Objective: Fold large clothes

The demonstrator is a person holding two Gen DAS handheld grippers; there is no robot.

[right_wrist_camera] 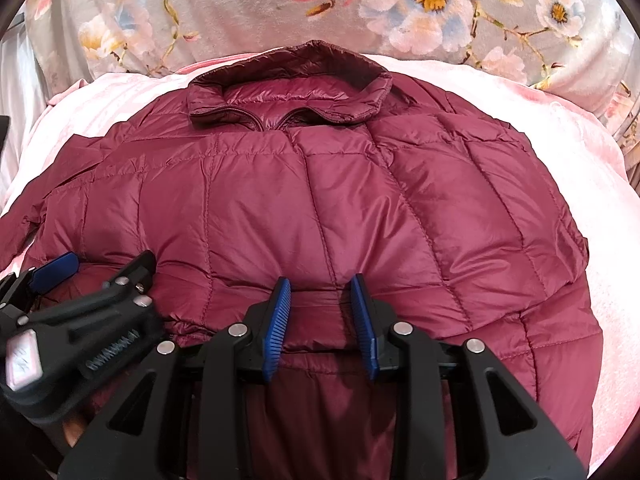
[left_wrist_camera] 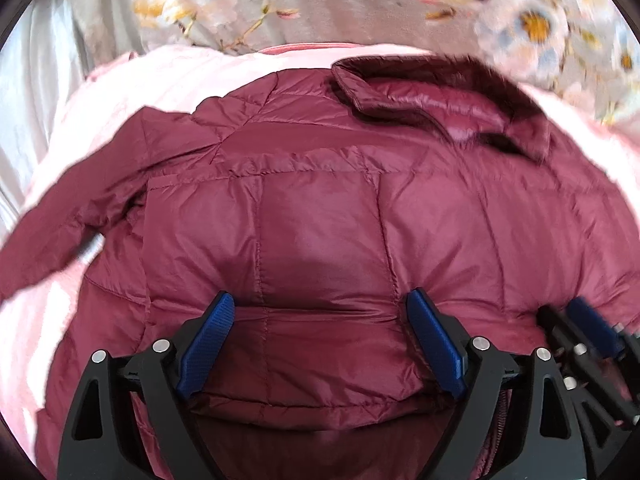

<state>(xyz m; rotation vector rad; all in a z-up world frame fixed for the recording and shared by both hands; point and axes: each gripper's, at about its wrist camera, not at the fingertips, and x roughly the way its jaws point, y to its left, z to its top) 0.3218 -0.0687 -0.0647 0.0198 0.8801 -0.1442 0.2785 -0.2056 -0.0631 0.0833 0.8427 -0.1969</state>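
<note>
Both claws, left (left_wrist_camera: 320, 336) and right (right_wrist_camera: 322, 316), hang open over the jacket's (right_wrist_camera: 320, 208) lower hem; it lies flat on a pink blanket (right_wrist_camera: 580, 184). Puffy, light, slick fabric: pinch a quilted seam at the hem.

The jacket (right_wrist_camera: 320, 208) lies spread flat on a blanket (right_wrist_camera: 560, 184), its collar (right_wrist_camera: 288, 96) at the far end, toward the bedspread (right_wrist_camera: 248, 8) behind. One sleeve (left_wrist_camera: 72, 216) stretches out to the left. At the near hem the left gripper (left_wrist_camera: 320, 312) and right gripper (right_wrist_camera: 320, 292) sit side by side on the jacket, close together, each with hem fabric between its fingers.
</note>
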